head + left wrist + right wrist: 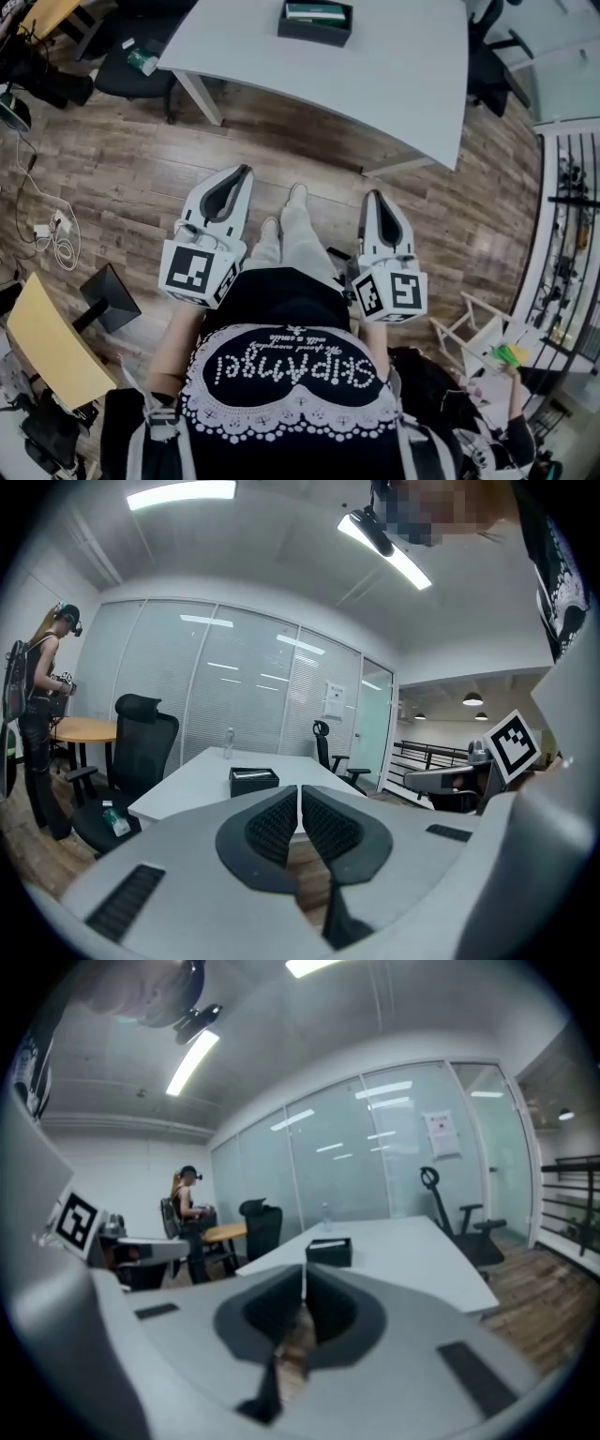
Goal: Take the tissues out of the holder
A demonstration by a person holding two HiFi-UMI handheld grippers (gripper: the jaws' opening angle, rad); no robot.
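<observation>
Approach stage; nothing was grasped yet. The left gripper (pixel 245 172) and the right gripper (pixel 373 195) were held at waist level above the wooden floor (pixel 122 178), one on each side of the person's feet, both pointed toward the white table (pixel 403 84). In each gripper view the ribbed pads were seen pressed together with nothing between them, so both were recorded as closed and empty.

The holder (pixel 315 23), a dark open-topped box, was found on the table toward its far side, well apart from both grippers. The tissues (pixel 316 11) were seen as a pale flat pack lying inside it. Whether any sheet stood proud of the rim could not be told. In both gripper views the holder was lined up almost directly beyond the closed jaw tips.

Judgement on the step in hand: the table's near edge should be reached before either arm is extended. It is advised that the jaws be opened ahead of the box, not over it. One gripper would best be set against the holder's wall to steady it, since a light box is likely to lift with the pack. The other should be brought down from above onto one end of the pack and drawn straight up. A shallow pinch on the top sheet alone is judged likely to tear it.
</observation>
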